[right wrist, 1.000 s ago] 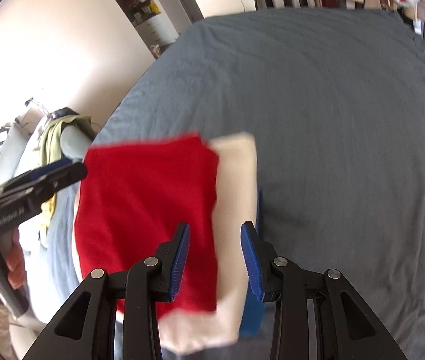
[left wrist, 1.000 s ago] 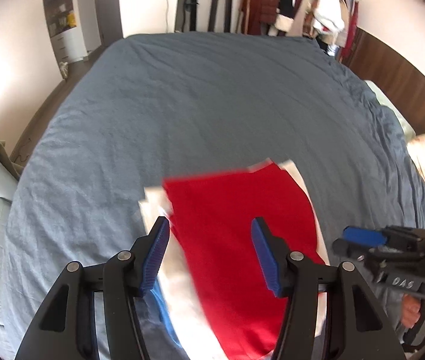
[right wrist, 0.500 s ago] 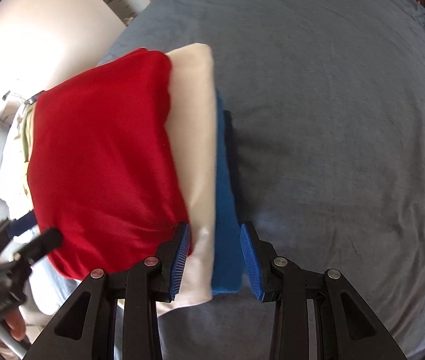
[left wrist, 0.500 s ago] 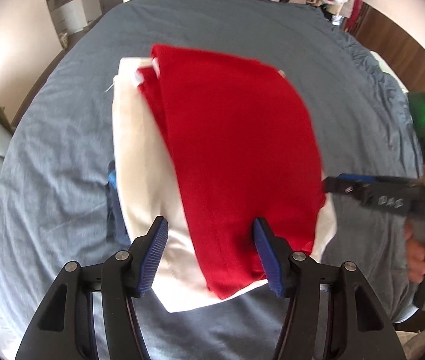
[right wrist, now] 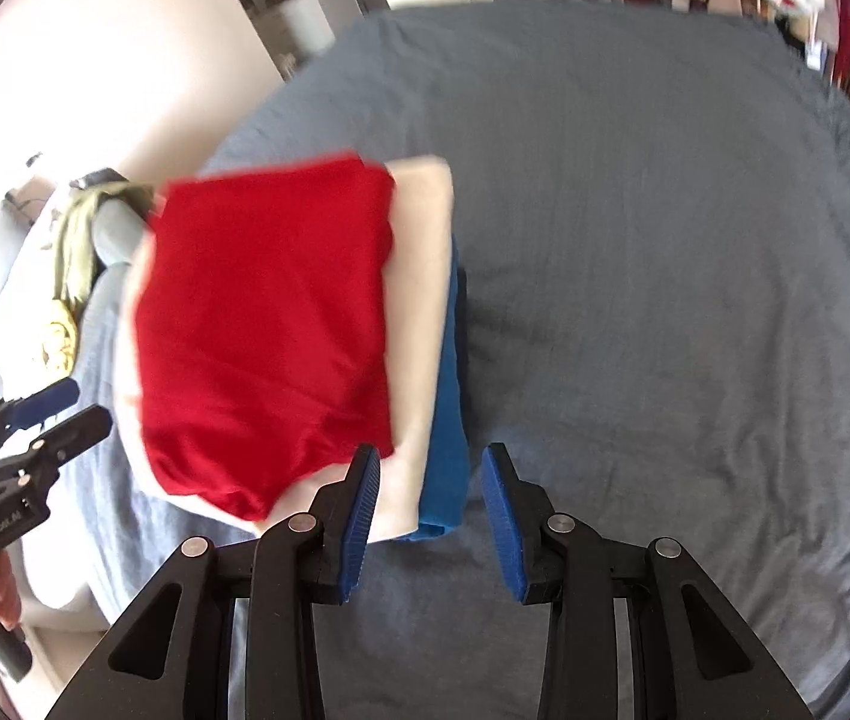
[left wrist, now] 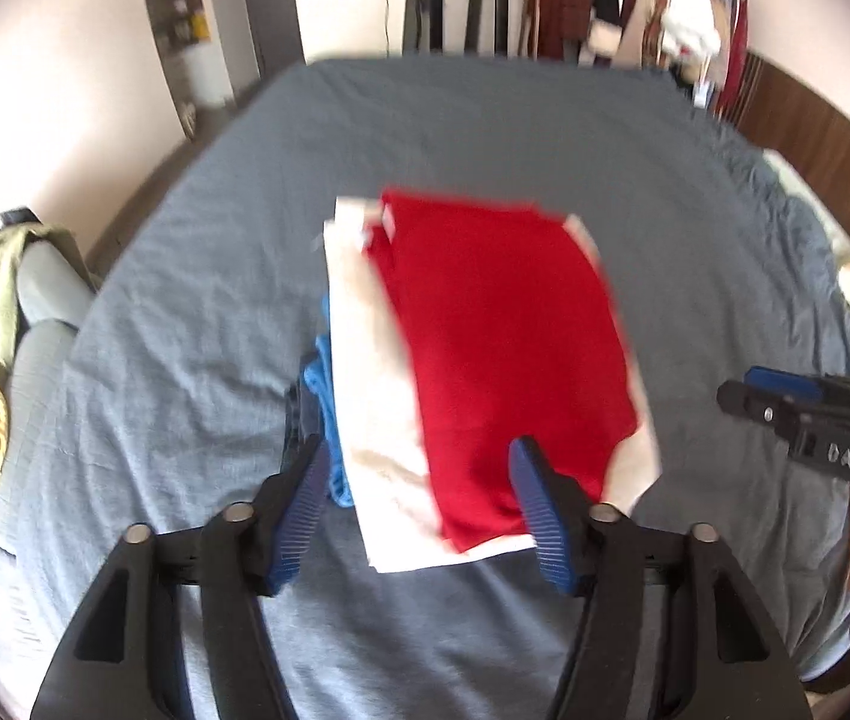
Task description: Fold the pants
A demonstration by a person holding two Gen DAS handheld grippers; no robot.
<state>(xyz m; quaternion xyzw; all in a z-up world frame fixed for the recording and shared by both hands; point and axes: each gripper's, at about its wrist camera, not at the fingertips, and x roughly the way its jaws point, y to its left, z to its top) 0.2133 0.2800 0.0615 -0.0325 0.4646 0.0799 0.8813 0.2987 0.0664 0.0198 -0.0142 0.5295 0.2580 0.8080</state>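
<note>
The folded red pants (left wrist: 502,354) lie on top of a small stack in the middle of the bed (left wrist: 197,312), resting on a folded cream garment (left wrist: 374,396) that shows along one long side and at the near end. Under that lies a blue garment (right wrist: 445,438), its edge peeking out on both long sides of the stack.

Your left tool (left wrist: 419,510) hovers above the near end of the stack, released: its jaws have just been opening and the blue pads stand wide, gripping nothing. Your right tool (right wrist: 429,510) hangs over the near corner of the stack, where the cream and blue edges show between its pads; its jaws have just opened a little and press on nothing. Each tool shows at the edge of the other's view, with your fingers around the handle.

The grey-blue sheet is wrinkled around the stack. Beyond the bed a rack of hanging clothes (left wrist: 634,12) stands at the wall.
</note>
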